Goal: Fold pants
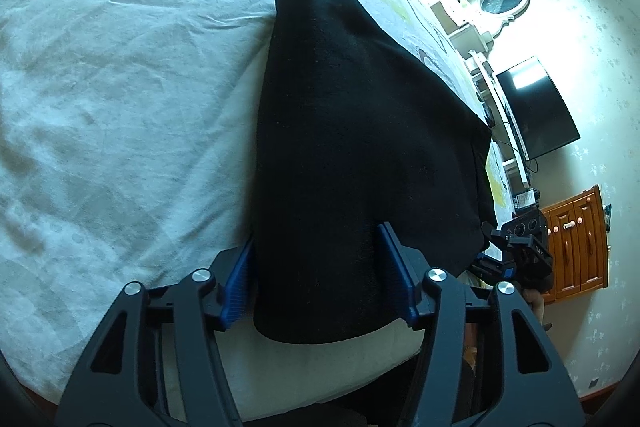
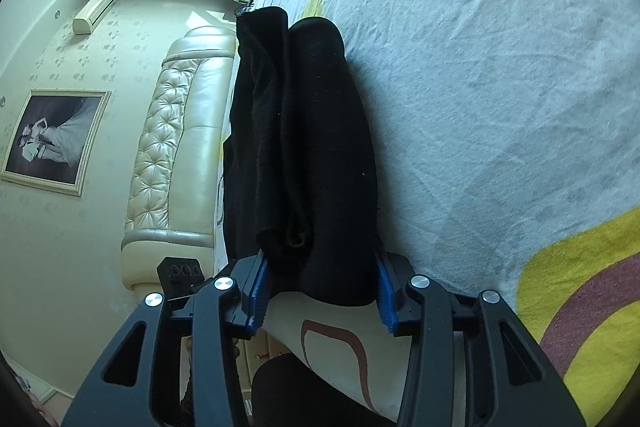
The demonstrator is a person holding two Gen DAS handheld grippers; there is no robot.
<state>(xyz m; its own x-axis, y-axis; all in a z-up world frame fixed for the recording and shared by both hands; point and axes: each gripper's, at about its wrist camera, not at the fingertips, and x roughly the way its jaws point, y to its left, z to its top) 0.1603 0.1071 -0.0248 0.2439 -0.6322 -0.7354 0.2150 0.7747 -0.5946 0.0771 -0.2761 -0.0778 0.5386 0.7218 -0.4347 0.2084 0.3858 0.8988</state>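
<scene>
Both tongs straddle the near edge of the black pants point(image 1: 360, 147) on the bed sheet point(image 1: 120, 107).
Left tongs point(image 1: 316, 283) and right tongs point(image 2: 320, 287) stand parted, cloth between at twelve o'clock, seemingly unpinched; lift both away evenly so the fold stays flat.

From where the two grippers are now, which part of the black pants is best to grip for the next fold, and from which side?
Probably the near edge of the black pants, approached from the bed's near side. That edge lies flat and already sits between the fingers of the left gripper and the right gripper, one toward each end.
</scene>
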